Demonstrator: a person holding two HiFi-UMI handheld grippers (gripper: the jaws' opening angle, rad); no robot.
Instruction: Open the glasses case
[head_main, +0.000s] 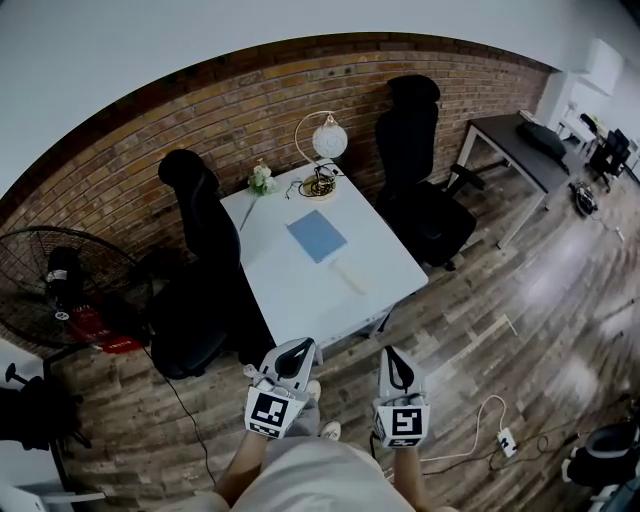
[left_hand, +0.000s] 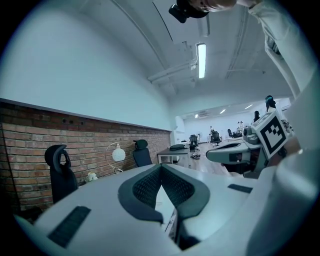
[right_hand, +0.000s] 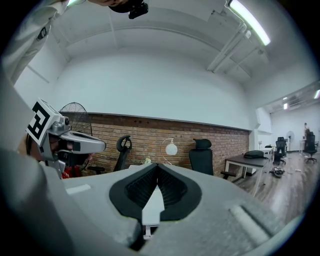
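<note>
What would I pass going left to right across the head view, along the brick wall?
Floor fan → black chair → small flowers → globe lamp → second black chair → dark desk.

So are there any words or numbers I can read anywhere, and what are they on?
None can be read.
Black-and-white square markers on the two cubes: patterns, not letters.
Blue book on the white table: cover too small to show any print.
</note>
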